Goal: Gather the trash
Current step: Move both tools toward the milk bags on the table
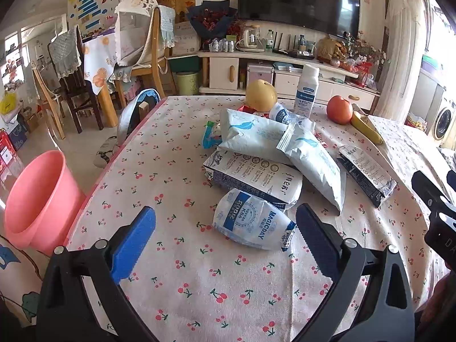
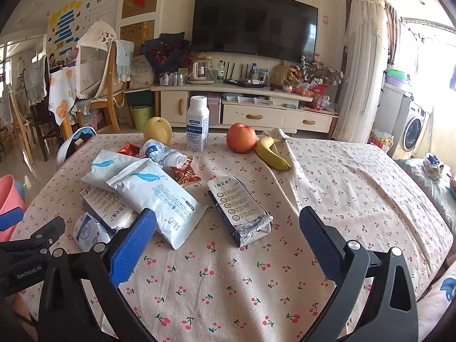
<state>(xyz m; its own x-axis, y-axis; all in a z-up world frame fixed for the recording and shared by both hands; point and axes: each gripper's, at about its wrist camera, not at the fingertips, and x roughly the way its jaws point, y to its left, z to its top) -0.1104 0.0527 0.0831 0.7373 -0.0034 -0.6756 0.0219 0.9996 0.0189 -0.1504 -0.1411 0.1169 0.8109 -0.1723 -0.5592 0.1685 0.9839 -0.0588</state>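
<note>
Trash lies in a pile on the cherry-print tablecloth (image 1: 176,256). A crumpled white-and-blue Magicday wrapper (image 1: 252,219) lies nearest, just beyond my open, empty left gripper (image 1: 225,228). Behind it are a flattened milk carton (image 1: 253,178) and two white wipe packets (image 1: 310,159). A second flattened carton (image 2: 238,209) lies just ahead of my open, empty right gripper (image 2: 228,229). A pink bin (image 1: 34,199) stands on the floor at the table's left edge.
At the far side of the table stand a pear (image 2: 157,131), a white bottle (image 2: 197,124), an apple (image 2: 241,137) and a banana (image 2: 270,154). Red foil wrappers (image 2: 183,172) lie by the packets. Chairs and a TV cabinet stand beyond.
</note>
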